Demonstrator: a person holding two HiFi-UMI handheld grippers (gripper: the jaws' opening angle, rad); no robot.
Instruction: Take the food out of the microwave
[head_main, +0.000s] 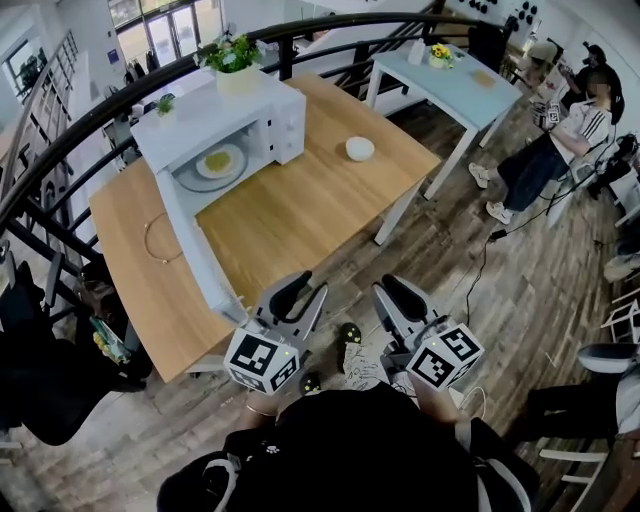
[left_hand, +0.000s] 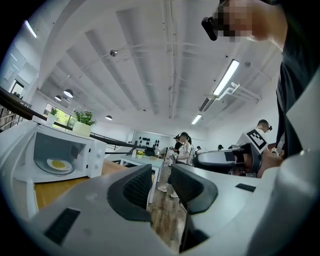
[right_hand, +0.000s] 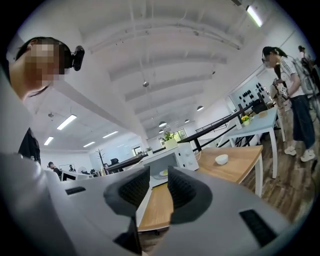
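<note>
A white microwave (head_main: 225, 125) stands at the far left of the wooden table (head_main: 310, 200), with its door (head_main: 195, 250) swung wide toward me. Inside, a plate of yellow food (head_main: 218, 160) rests on the turntable. The plate of food (left_hand: 59, 164) also shows in the left gripper view, and more faintly as a plate (right_hand: 161, 173) in the right gripper view. My left gripper (head_main: 303, 292) and right gripper (head_main: 400, 290) hover side by side over the floor, just off the table's near edge. Both stand open with nothing between the jaws, well short of the microwave.
A small white bowl (head_main: 359, 148) sits on the table right of the microwave. A potted plant (head_main: 232, 55) tops the microwave. A thin looped cord (head_main: 160, 240) lies left of the door. A light blue table (head_main: 450, 85) and seated people (head_main: 560, 140) are at the right; a dark railing (head_main: 60, 150) curves behind.
</note>
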